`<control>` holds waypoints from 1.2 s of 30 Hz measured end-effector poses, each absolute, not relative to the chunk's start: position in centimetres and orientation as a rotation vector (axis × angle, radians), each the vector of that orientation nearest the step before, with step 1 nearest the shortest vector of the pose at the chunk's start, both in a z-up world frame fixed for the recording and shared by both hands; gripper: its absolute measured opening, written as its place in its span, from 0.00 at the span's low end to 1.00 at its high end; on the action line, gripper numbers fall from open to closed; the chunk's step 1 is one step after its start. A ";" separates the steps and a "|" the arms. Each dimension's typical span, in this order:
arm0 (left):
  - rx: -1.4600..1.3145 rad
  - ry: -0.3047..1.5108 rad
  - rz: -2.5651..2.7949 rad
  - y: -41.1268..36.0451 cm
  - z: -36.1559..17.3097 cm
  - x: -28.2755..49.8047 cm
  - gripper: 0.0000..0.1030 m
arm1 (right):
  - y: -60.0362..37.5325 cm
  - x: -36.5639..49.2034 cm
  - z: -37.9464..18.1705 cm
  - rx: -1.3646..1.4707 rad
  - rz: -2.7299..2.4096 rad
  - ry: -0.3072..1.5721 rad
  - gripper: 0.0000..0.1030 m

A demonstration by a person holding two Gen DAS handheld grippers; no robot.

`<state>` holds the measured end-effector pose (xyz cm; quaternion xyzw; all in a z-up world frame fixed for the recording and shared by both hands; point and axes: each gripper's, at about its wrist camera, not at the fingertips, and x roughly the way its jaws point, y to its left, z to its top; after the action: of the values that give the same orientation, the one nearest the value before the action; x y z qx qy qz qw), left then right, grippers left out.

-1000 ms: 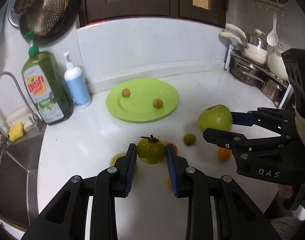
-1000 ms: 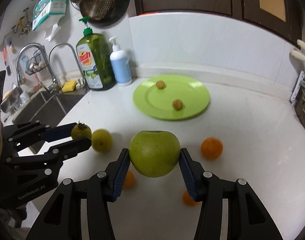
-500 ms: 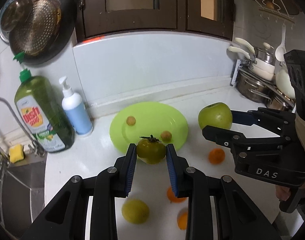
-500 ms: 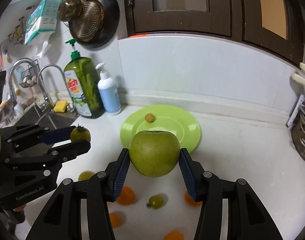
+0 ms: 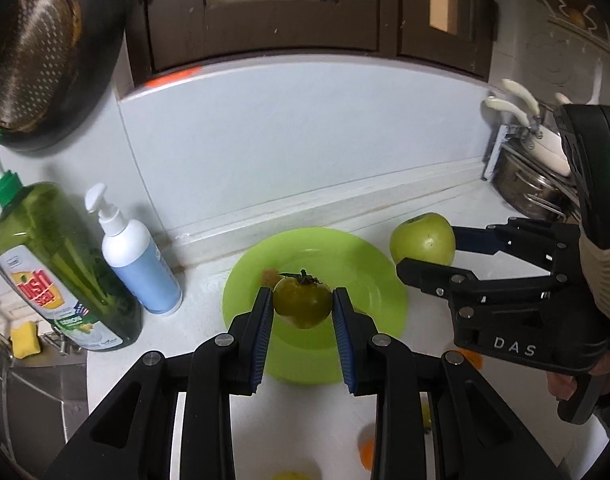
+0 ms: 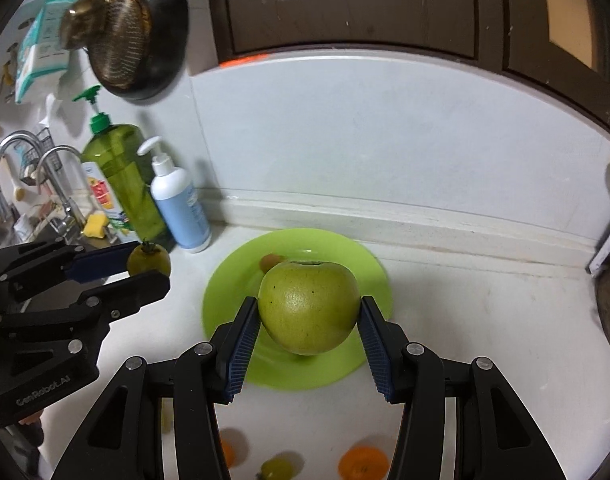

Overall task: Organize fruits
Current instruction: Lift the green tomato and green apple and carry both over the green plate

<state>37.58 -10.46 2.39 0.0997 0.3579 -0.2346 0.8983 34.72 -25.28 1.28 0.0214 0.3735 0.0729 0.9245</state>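
Note:
My left gripper (image 5: 302,307) is shut on a small green tomato (image 5: 301,302) with a dark stem, held in the air over the lime green plate (image 5: 369,276). My right gripper (image 6: 309,312) is shut on a large green apple (image 6: 309,307), also above the plate (image 6: 233,288). A small brown fruit (image 6: 269,261) lies on the plate behind the apple. In the left wrist view the apple (image 5: 423,239) shows at the right, and in the right wrist view the tomato (image 6: 149,260) shows at the left. Orange fruits (image 6: 362,463) and a small green fruit (image 6: 275,468) lie on the white counter below.
A green dish soap bottle (image 5: 61,268) and a white and blue pump bottle (image 5: 139,264) stand left of the plate by the sink. A yellow sponge (image 5: 24,339) sits at the sink edge. Pots (image 5: 533,188) fill a rack at the right. A strainer pan (image 6: 133,36) hangs on the wall.
Both grippers have carried their fruits forward and slightly up, from over the loose fruits on the counter to above the green plate. The grips have not changed.

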 end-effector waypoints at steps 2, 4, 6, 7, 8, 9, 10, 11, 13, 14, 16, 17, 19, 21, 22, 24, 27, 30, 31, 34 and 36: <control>0.208 0.758 -0.481 -10.6 1.8 38.7 0.29 | -25.6 36.1 0.8 0.036 0.149 0.782 0.50; 0.209 0.775 -0.477 -10.8 1.1 39.6 0.29 | -25.7 37.4 0.3 0.027 0.150 0.799 0.50; 0.207 0.794 -0.473 -10.8 0.4 40.6 0.29 | -25.7 38.7 -0.3 0.016 0.151 0.814 0.50; 0.203 0.805 -0.471 -10.7 0.0 41.2 0.29 | -25.6 39.5 -0.6 0.009 0.153 0.825 0.50; 0.199 0.819 -0.470 -10.7 -0.4 41.8 0.29 | -25.7 40.0 -0.9 0.007 0.156 0.832 0.50; 0.196 0.828 -0.469 -10.8 -0.7 42.2 0.29 | -25.6 40.6 -1.2 0.005 0.158 0.843 0.50; 0.196 0.842 -0.466 -10.8 -1.2 42.8 0.29 | -25.5 41.5 -1.6 0.002 0.161 0.856 0.50; 0.198 0.850 -0.463 -10.8 -1.6 43.1 0.29 | -25.4 42.0 -1.8 -0.003 0.164 0.864 0.50; 0.201 0.871 -0.456 -10.9 -2.4 43.9 0.29 | -25.2 43.1 -2.4 -0.008 0.169 0.885 0.50; 0.200 0.880 -0.456 -10.9 -2.7 44.2 0.29 | -25.2 43.6 -2.7 -0.004 0.176 0.897 0.50; 0.199 0.901 -0.455 -10.9 -3.4 44.9 0.29 | -25.3 44.7 -3.5 0.011 0.185 0.924 0.50; 0.200 0.908 -0.454 -11.0 -3.8 45.2 0.29 | -25.3 45.1 -3.8 0.011 0.186 0.932 0.50; 0.198 0.924 -0.453 -11.0 -4.4 45.9 0.29 | -25.2 46.0 -4.5 0.011 0.185 0.955 0.50; 0.194 0.939 -0.454 -11.1 -5.0 46.3 0.29 | -25.1 46.6 -5.2 0.011 0.187 0.976 0.50; 0.192 0.949 -0.457 -11.0 -5.3 46.6 0.29 | -25.1 47.0 -5.5 0.010 0.188 0.987 0.50; 0.191 0.963 -0.459 -11.1 -5.8 46.8 0.29 | -25.1 47.4 -6.1 0.008 0.188 1.004 0.50; 0.201 0.979 -0.460 -11.3 -6.5 47.1 0.29 | -24.9 47.9 -6.8 0.004 0.185 1.022 0.50; 0.204 0.995 -0.463 -11.5 -7.1 47.5 0.29 | -24.9 48.5 -7.5 0.002 0.183 1.040 0.50; 0.203 1.000 -0.463 -11.5 -7.4 47.6 0.29 | -24.6 48.7 -7.7 0.000 0.183 1.047 0.50; 0.210 1.010 -0.461 -11.7 -7.8 47.8 0.29 | -24.4 48.9 -8.3 -0.009 0.182 1.058 0.50; 0.212 1.017 -0.464 -11.8 -8.1 48.4 0.29 | -24.3 49.1 -8.5 -0.012 0.184 1.066 0.50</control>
<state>48.43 -11.80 -8.07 0.1005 0.4815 -0.2195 0.8426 49.07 -24.33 -8.54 -0.0058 0.5072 0.0874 0.8574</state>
